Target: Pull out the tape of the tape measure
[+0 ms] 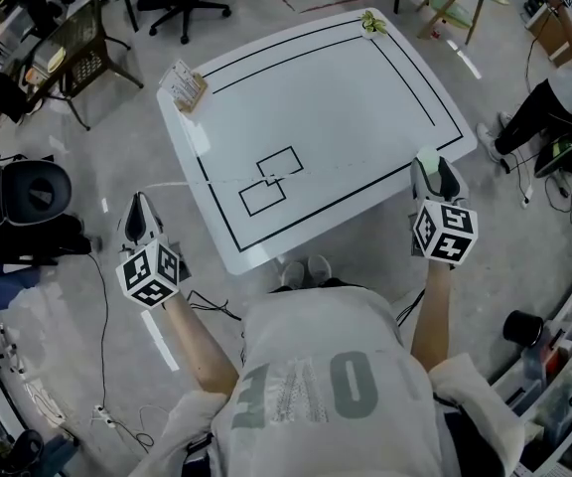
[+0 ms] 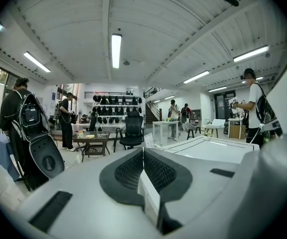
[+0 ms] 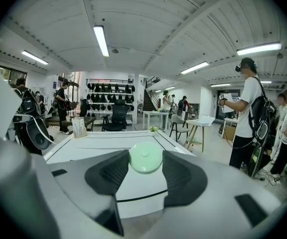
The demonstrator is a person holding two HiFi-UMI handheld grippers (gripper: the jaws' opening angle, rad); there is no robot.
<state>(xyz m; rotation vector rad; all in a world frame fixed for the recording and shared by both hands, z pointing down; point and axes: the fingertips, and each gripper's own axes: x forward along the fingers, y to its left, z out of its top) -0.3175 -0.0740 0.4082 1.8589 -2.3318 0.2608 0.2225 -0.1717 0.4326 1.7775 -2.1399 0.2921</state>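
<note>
A pale green round tape measure sits between the jaws of my right gripper, whose pads touch it on both sides. No tape shows pulled out of it. In the head view the right gripper hovers at the right edge of the white table, with the tape measure at its tip. My left gripper hangs over the floor off the table's left side, well apart from the tape measure. In the left gripper view its jaws are pressed together, with a thin white strip standing edge-on behind them.
Black lines and two small rectangles mark the table. A card stand sits at its far left corner and a small green thing at the far right one. A black bag stands left; a person stands to the right.
</note>
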